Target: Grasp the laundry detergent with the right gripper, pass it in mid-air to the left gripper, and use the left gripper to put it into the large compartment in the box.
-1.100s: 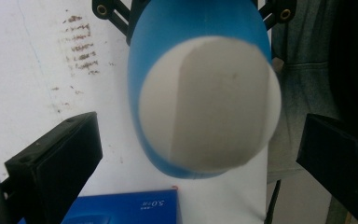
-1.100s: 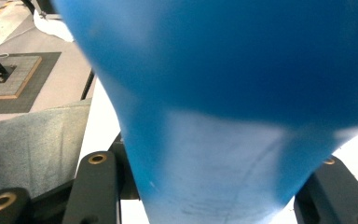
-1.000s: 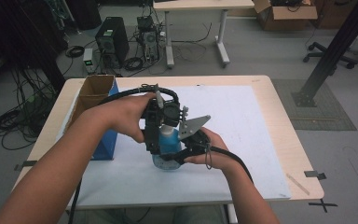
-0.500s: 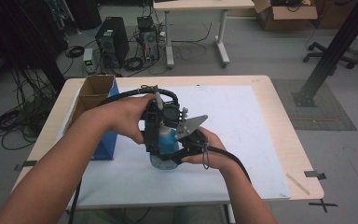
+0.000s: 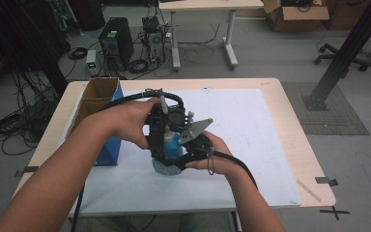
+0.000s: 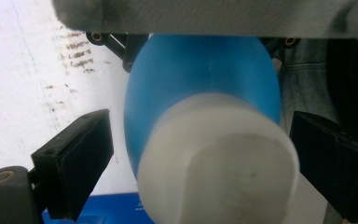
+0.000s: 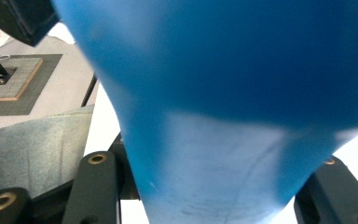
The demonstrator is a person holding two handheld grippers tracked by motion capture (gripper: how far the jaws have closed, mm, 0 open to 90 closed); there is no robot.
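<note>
Grey workshop floor surrounds one light wooden table [image 5: 290, 145], most of its top covered by one white sheet [image 5: 251, 130]. Everything below is placed against that sheet.

One blue bottle [image 5: 174, 147] is held over the sheet's near-left part, just right of the single blue-sided cardboard box [image 5: 99, 121] that stands at the sheet's left edge with its top open. The bottle has a rounded, glossy blue body [image 6: 200, 74] that narrows to a neck and carries a pale, frosted white cap [image 6: 219, 158]; the cap end points toward the left gripper's camera. In the right gripper view the blue body [image 7: 223, 70] swells wide above a paler, scuffed bluish waist.

Two grippers meet at the bottle, one in each of the person's two hands. The left gripper [image 5: 160, 126] comes at it from the box side; its jaws have just been closing, yet in the left gripper view the two black pads [image 6: 81, 158] stand apart on either side of the cap, a sliver of gap at each, so they are spread around it and not pressing. The right gripper [image 5: 193, 145], on the side away from the box, has its jaws drawn in against the bottle's lower body, pinching it; its grey three-cornered plate sits on top.

Beyond the sheet's far edge, on the floor, lie one computer tower [image 5: 117, 43] and tangled cables.
</note>
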